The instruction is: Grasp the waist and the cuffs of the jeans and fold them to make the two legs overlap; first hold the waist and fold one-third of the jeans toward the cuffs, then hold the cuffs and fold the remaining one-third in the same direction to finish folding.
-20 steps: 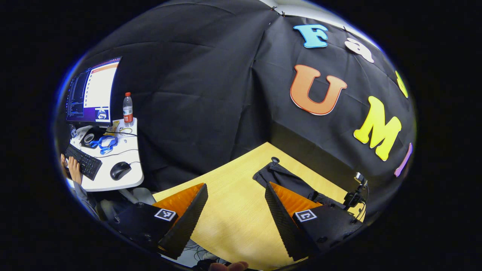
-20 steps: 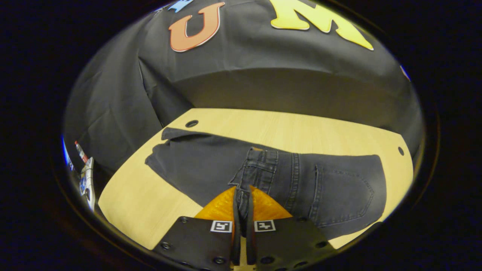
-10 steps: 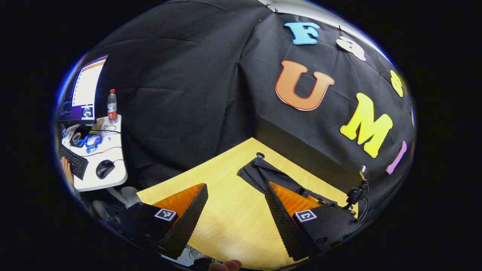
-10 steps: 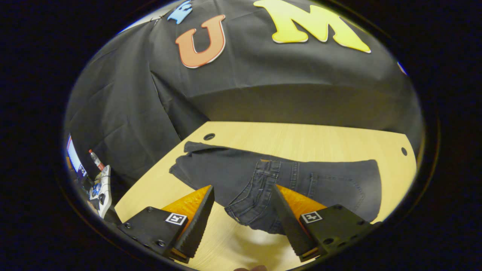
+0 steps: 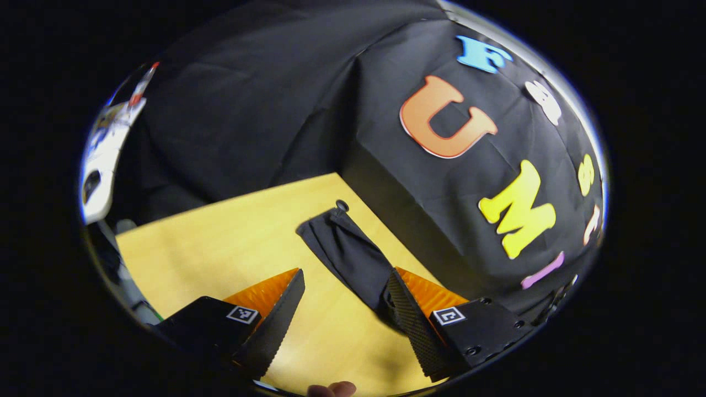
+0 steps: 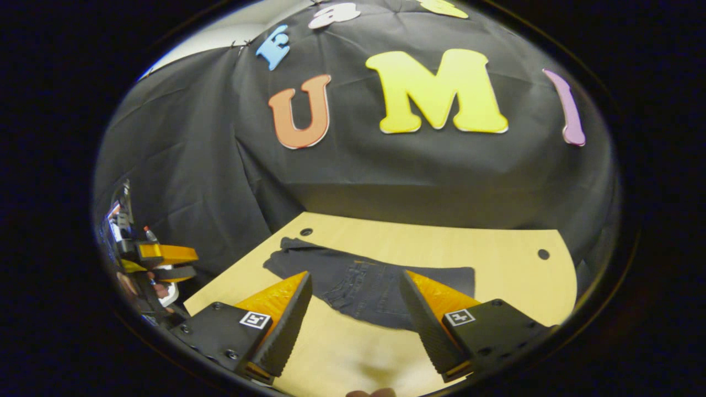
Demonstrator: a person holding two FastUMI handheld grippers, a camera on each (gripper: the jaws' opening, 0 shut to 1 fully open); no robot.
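Right gripper view: your right gripper hangs above the near edge of the light wooden desk, its 2 fingers spread wide with nothing between them. Beyond the fingers the dark grey denim jeans lie flat on the desk, folded, the waist turned over onto the legs, and the cuffs reach toward the back left corner, close to a small round hole in the desktop. At the left rim you can see your other gripper, well apart from the jeans.

In the left gripper view, your left gripper also has its 2 fingers spread and empty. The cuff end of the jeans lies just ahead, near the desk's far corner.
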